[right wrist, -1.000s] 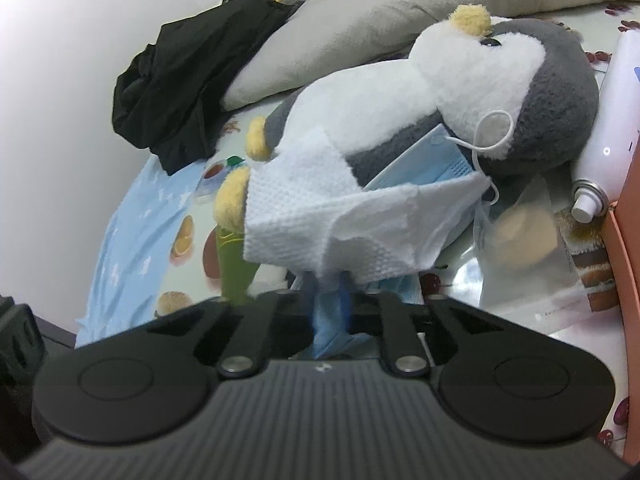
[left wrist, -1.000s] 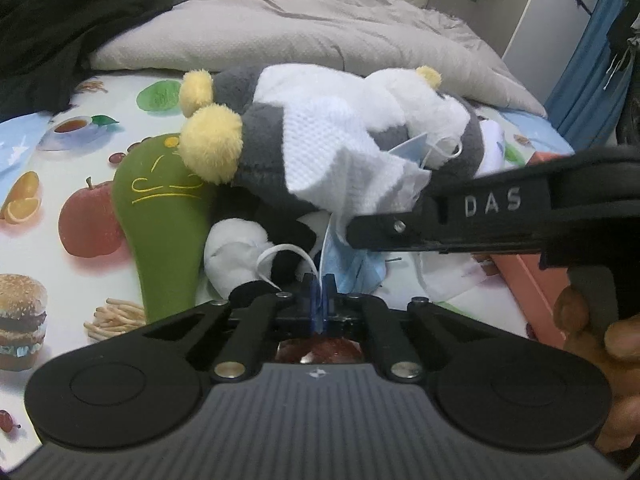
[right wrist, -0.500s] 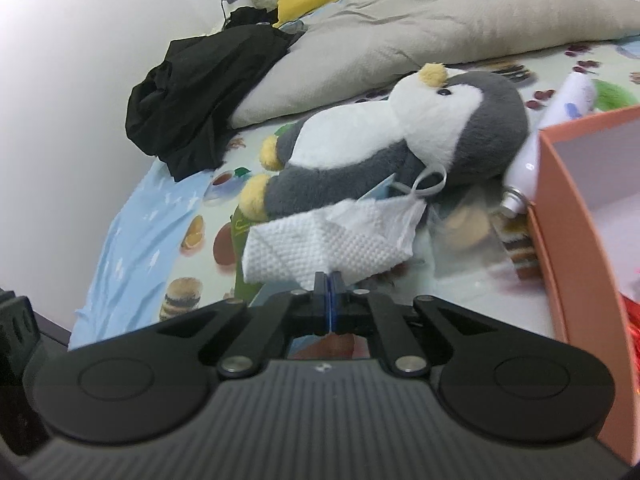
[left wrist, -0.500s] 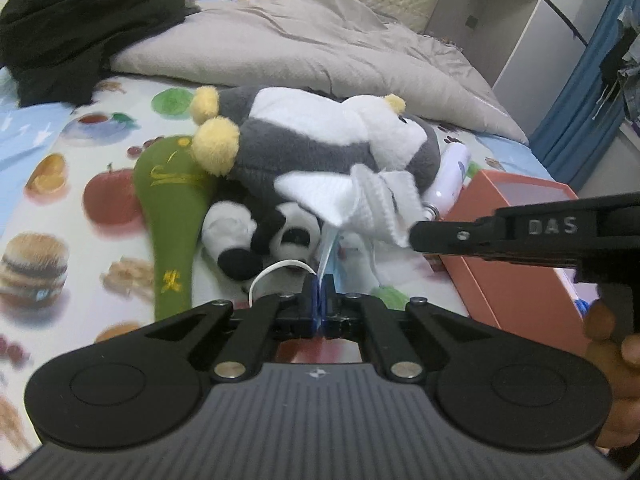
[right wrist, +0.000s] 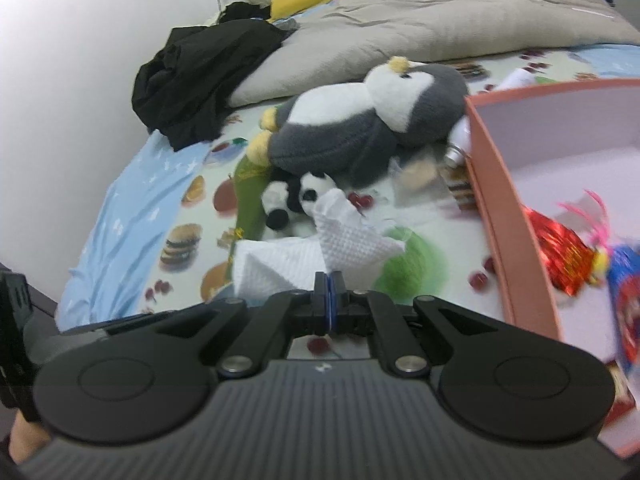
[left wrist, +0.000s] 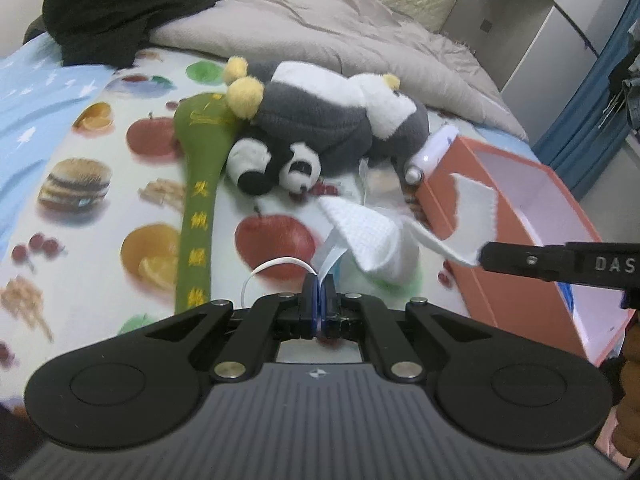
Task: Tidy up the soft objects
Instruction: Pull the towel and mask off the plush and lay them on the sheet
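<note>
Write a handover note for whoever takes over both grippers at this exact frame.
Left gripper: shut on the face mask.
Right gripper: shut on the white tissue.
Both are held above the printed sheet, beside the orange box.
Penguin plush, panda plush and green pouch lie unsorted on the bed.
Left: place mask and tissue, then sort the plushes.

Fuzzy plush penguin (left wrist: 332, 120); waffle-textured white paper towel (right wrist: 344, 236); matt ribbed black plastic tool (left wrist: 319, 300); smooth printed cloth bedsheet (left wrist: 100, 152); matt orange cardboard box (left wrist: 516, 240).
</note>
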A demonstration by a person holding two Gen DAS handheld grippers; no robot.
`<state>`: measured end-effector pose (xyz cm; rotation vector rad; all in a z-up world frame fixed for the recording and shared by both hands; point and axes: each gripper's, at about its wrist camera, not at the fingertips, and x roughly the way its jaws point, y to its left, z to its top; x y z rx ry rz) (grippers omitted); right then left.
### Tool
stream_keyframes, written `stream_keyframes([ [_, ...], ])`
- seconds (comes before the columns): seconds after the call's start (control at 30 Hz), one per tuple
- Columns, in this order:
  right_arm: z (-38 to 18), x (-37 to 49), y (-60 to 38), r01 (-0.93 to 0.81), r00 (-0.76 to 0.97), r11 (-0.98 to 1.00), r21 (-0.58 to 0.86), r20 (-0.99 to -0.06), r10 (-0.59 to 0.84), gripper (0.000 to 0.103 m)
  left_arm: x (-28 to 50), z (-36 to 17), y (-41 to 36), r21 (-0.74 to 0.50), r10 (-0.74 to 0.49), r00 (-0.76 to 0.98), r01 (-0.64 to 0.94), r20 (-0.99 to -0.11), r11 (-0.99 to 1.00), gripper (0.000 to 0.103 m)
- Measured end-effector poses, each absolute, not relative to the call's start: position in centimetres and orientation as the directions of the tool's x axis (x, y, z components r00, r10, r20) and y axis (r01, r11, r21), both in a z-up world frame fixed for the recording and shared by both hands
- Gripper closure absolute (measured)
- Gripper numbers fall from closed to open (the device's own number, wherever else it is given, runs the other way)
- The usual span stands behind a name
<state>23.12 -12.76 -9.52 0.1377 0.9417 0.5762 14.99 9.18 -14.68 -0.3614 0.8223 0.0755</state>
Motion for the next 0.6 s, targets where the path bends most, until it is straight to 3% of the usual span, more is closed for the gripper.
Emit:
stream_keyframes([
  [0.27,-11.2,19.3,-15.4,-0.359,0.469,0.882,0.305,-0.758,0.453,0.099,12.3,-16.3,9.2,-0.259,-0.035,0.636,-0.263,-0.771,0.929,0.101],
  [0.6,-16.6,18.7,-15.2,-0.338,0.444,0.906,0.253,-0.806,0.391,0.096,12.3,-18.2,8.1,-0.29,-0.118,0.586,-0.208,-0.801,0.934,0.099],
])
